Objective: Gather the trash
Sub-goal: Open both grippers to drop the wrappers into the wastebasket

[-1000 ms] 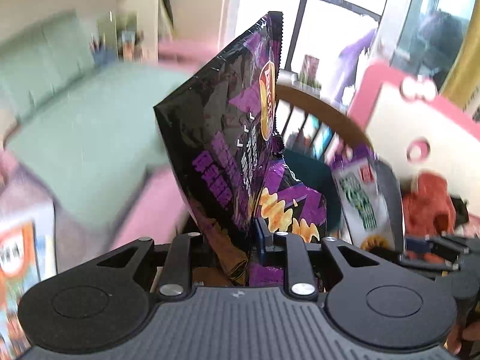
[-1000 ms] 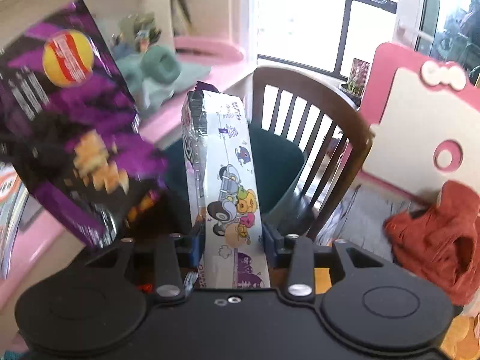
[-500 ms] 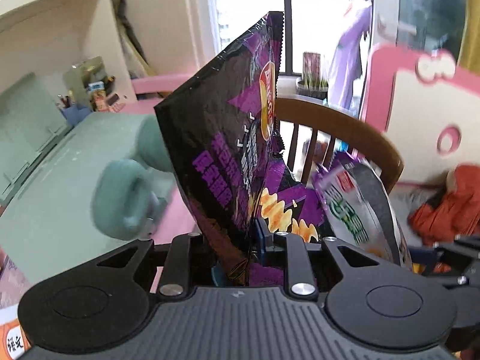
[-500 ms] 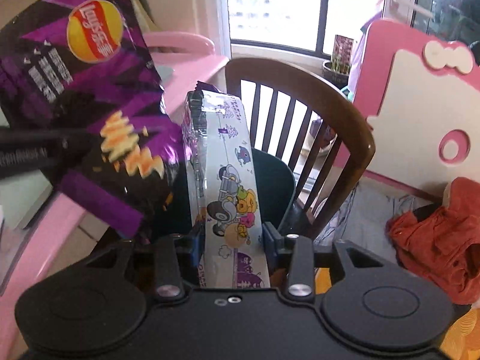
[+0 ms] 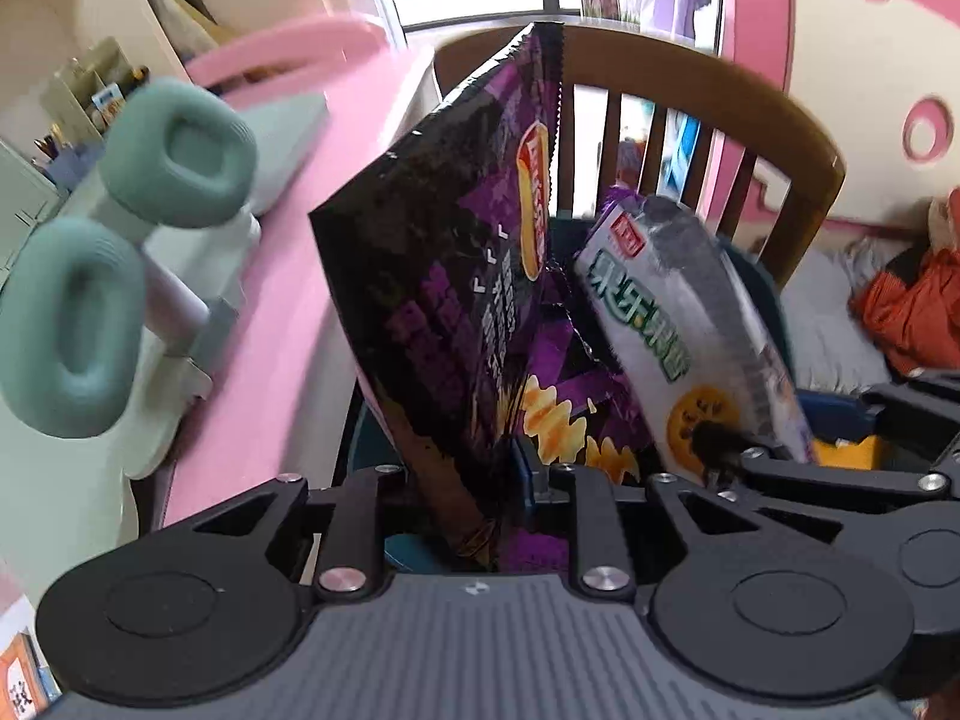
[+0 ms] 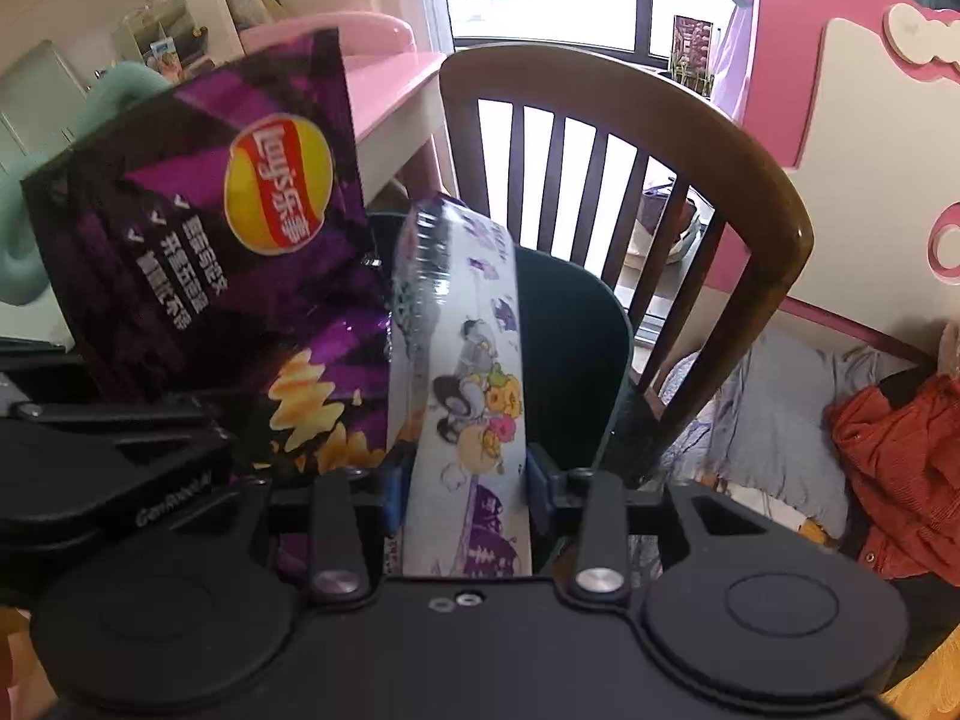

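My left gripper is shut on the lower part of a black and purple chip bag, which stands upright between its jaws. My right gripper is shut on a long white snack packet printed with cartoon figures. The two packs hang side by side and nearly touch; the chip bag fills the left of the right wrist view, and the white packet shows right of centre in the left wrist view. Both hang over a dark green rounded container in front of a chair.
A brown wooden chair with a slatted back stands just behind the container. A pink desk with green headphones on a stand lies to the left. To the right are a pink and cream board and an orange garment on bedding.
Both grippers have sunk and moved toward the chair, each keeping its pack. The headphones and desk edge have slid into the left of the left wrist view, and the chair looms larger.
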`<state>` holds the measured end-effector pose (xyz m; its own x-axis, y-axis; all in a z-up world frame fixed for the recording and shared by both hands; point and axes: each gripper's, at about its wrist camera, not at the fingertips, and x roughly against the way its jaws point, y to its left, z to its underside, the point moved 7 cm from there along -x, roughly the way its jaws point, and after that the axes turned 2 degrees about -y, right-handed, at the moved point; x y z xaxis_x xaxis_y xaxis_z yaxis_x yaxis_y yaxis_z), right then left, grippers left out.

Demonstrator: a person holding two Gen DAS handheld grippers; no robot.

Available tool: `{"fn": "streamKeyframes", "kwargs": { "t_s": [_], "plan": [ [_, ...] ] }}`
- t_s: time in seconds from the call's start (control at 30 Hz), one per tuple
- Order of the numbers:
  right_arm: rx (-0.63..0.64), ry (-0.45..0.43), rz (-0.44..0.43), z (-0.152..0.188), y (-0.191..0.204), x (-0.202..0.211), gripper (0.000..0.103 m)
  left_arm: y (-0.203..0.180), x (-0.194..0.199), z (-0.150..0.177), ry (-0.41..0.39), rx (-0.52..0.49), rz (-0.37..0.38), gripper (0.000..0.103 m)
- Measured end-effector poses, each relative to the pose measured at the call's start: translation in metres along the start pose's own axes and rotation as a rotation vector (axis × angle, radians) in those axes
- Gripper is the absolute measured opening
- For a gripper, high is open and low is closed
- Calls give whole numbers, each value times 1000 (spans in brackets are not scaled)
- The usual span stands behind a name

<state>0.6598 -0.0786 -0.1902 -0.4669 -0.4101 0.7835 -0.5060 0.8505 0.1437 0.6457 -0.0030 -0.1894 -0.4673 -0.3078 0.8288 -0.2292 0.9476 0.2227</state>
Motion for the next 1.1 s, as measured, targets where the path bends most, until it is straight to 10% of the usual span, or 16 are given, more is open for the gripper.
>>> {"fn": "streamKeyframes", "kwargs": {
  "t_s": [0.23, 0.47, 1.1],
  "plan": [
    [54, 36, 1, 13, 2, -10, 41, -5, -22, 15, 104, -26, 6, 29],
    [121, 15, 12, 24, 1, -2, 42, -4, -25, 26, 96, -55, -10, 62],
    [156, -132, -88, 50, 8, 75, 64, 36, 56, 62, -60, 79, 164, 67]
  ]
}}
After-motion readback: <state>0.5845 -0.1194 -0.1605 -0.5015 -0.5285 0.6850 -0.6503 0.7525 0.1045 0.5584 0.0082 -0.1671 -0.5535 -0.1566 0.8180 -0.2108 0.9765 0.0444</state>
